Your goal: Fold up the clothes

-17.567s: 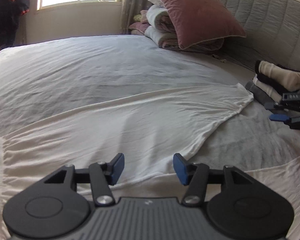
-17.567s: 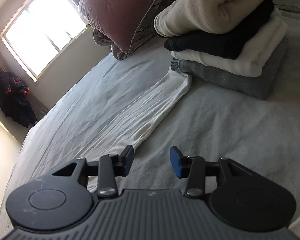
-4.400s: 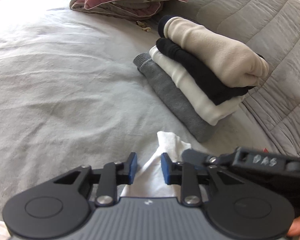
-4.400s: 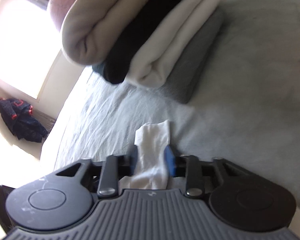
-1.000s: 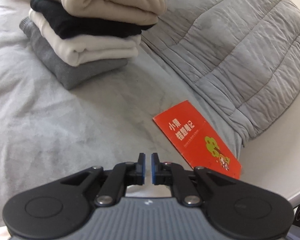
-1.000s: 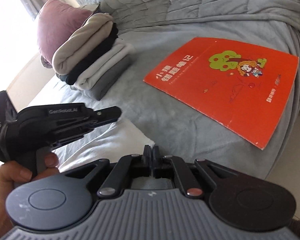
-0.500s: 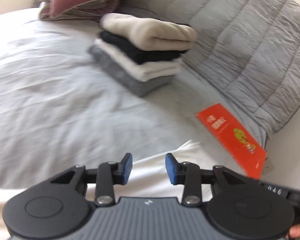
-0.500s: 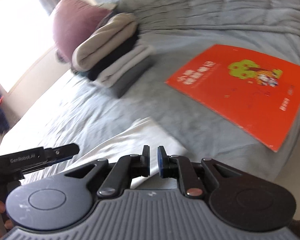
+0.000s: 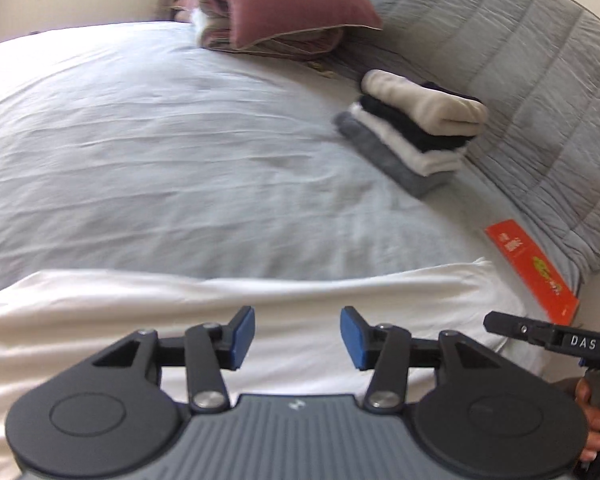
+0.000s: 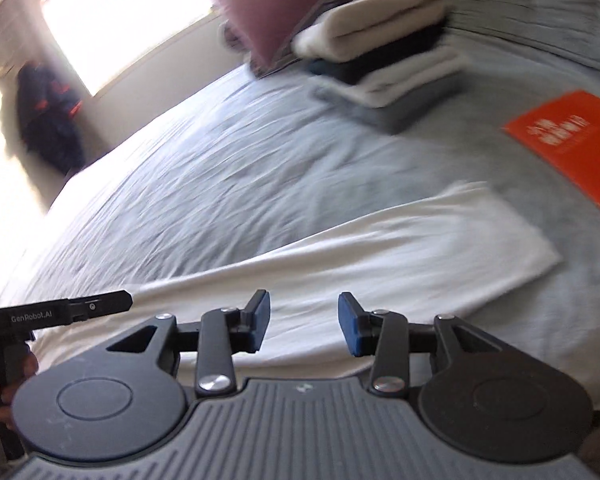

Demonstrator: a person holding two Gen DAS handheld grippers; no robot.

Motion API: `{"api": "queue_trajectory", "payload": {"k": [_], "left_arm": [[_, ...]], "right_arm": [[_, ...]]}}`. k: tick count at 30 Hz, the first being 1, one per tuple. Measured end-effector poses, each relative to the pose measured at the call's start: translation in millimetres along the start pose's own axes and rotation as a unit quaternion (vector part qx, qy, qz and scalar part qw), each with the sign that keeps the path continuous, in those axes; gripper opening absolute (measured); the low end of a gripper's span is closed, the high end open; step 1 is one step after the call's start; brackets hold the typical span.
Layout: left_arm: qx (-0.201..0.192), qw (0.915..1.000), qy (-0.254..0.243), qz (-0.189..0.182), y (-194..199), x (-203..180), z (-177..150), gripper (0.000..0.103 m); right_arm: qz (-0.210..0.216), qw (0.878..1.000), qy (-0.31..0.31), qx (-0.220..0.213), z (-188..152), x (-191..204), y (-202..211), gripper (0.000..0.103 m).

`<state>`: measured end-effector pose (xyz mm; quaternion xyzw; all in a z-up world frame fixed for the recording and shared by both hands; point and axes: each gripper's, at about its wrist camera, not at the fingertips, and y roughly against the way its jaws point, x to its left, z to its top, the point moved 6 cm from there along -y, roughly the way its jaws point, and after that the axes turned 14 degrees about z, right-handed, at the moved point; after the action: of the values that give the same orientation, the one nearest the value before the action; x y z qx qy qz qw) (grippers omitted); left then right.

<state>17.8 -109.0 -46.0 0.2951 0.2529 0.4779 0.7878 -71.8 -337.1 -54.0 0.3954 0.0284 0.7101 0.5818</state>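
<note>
Lying flat along the near edge of the bed (image 9: 180, 152), the white garment (image 9: 148, 312) stretched toward an orange booklet (image 9: 528, 264). The left gripper (image 9: 297, 338) and right gripper (image 10: 303, 322) hovered over it, fingers spread wide and empty. A stack of folded clothes (image 9: 416, 128) sat farther back.

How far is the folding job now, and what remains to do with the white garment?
Done: four folded clothes sit in a stack by the grey quilt. In hand: nothing; the left gripper and the right gripper have open jaws above the white garment, which lies flat on the bed as a long band. Left: probably fold it shorter and put it on the stack.
</note>
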Motion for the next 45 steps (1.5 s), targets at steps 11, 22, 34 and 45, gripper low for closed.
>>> {"api": "queue_trajectory", "payload": {"k": [11,22,34,45], "left_arm": [[-0.028,0.9987,-0.009,0.041,44,86,-42,0.044],[-0.054,0.993,-0.083,0.065,41,90,-69,0.027],[-0.112,0.9869,-0.109,0.037,80,94,-80,0.001],[-0.119,0.987,-0.106,0.025,88,92,-93,0.001]], "right_arm": [[0.109,0.977,0.166,0.072,-31,79,-43,0.042],[0.17,0.955,0.218,0.11,-62,119,-75,0.041],[0.148,0.906,0.387,0.084,-91,166,-75,0.041],[0.019,0.833,0.55,0.057,-124,178,-103,0.028]]}}
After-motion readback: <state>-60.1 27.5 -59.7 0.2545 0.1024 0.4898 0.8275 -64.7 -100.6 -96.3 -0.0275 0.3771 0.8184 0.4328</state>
